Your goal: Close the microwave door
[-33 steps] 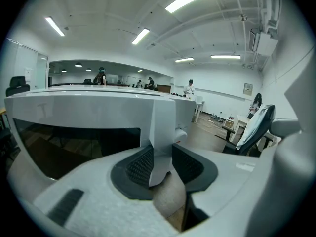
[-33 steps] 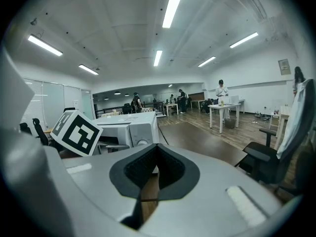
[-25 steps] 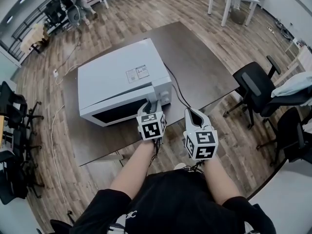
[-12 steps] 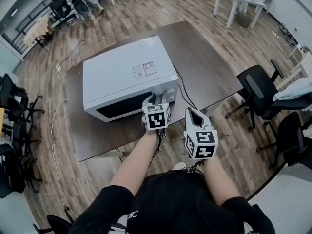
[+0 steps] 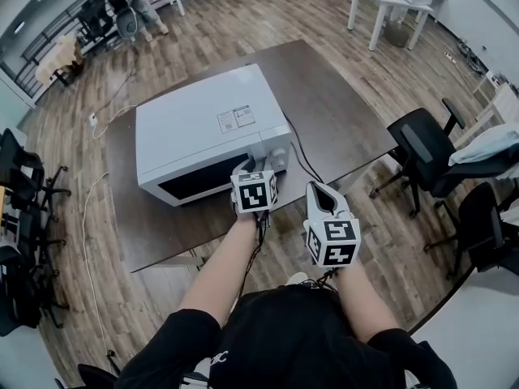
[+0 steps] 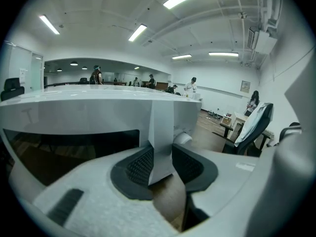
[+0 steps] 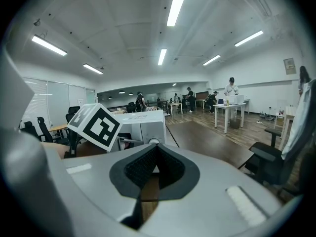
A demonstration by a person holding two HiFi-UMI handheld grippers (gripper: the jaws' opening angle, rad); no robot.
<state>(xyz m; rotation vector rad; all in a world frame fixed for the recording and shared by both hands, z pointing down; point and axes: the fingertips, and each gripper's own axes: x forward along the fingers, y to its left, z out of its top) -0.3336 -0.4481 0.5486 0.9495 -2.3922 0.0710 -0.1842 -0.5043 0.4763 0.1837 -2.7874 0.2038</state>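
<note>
Hardly anything has shifted over the last second: the left gripper (image 5: 254, 170) has only edged a touch nearer the microwave (image 5: 203, 124), and the right gripper (image 5: 319, 190) hasn't budged. The door (image 5: 199, 186) looks flush against the body, dark window facing the person, and the microwave sits on the brown table (image 5: 340, 112), toward its near edge. And there's the grip: the left jaws stand partway apart, both pads pressed on the white upright door handle (image 6: 161, 127). The window lies to the handle's left, with a round control knob (image 6: 183, 138) just to its right. The right gripper hangs beside the left one, clear of the microwave, jaws drawn together on nothing. A black power cord (image 5: 298, 152) trails from the microwave's right side across the table. A black office chair (image 5: 422, 148) stands off the table's right edge.
</note>
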